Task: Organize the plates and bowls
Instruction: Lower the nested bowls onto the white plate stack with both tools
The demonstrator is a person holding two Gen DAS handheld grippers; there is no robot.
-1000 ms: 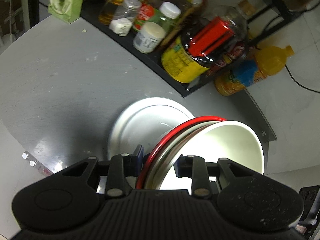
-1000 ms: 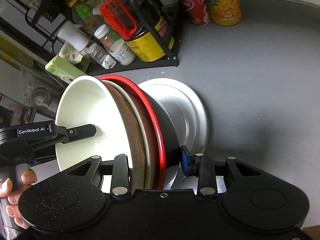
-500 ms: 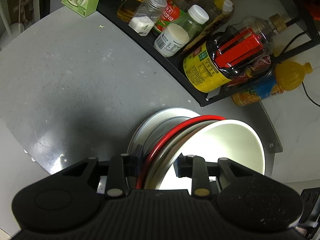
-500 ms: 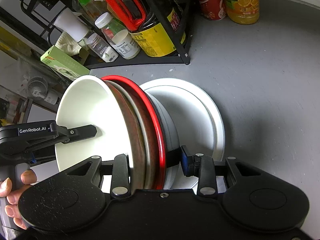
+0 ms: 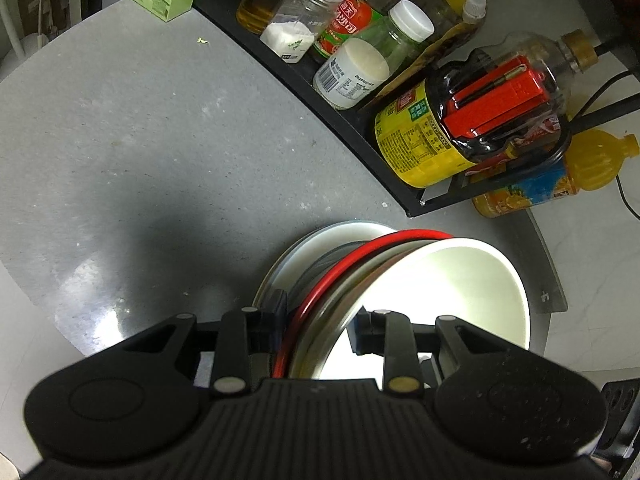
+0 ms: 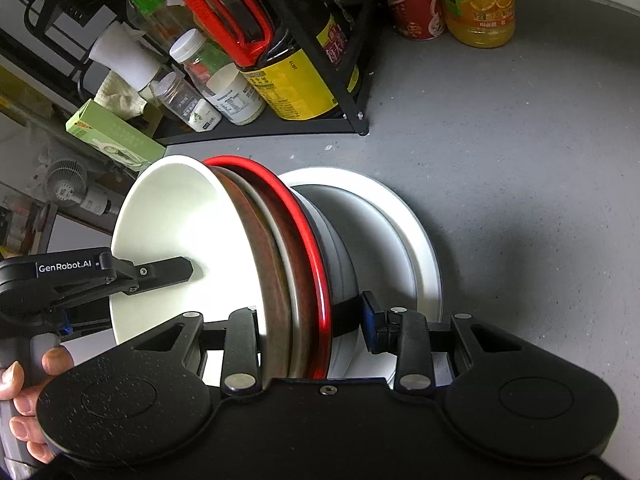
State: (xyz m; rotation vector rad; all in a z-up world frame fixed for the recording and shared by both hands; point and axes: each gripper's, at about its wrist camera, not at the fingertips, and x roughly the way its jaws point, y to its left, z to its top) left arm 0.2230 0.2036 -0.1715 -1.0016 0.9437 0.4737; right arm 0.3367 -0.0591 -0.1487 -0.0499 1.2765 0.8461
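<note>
Right wrist view shows both tongs clamped on one nested stack of bowls, held tilted on its side above a white plate lying on the grey table. The right tongs grip the stack's near rim; the left tongs reach into the innermost white bowl from the other side. In the left wrist view, the left tongs pinch the same rims. Judging by this, the step in hand is carrying the stack to the plate. Next the stack wants levelling, then lowering centred onto the plate before either grip loosens. A rack of bottles stands behind.
</note>
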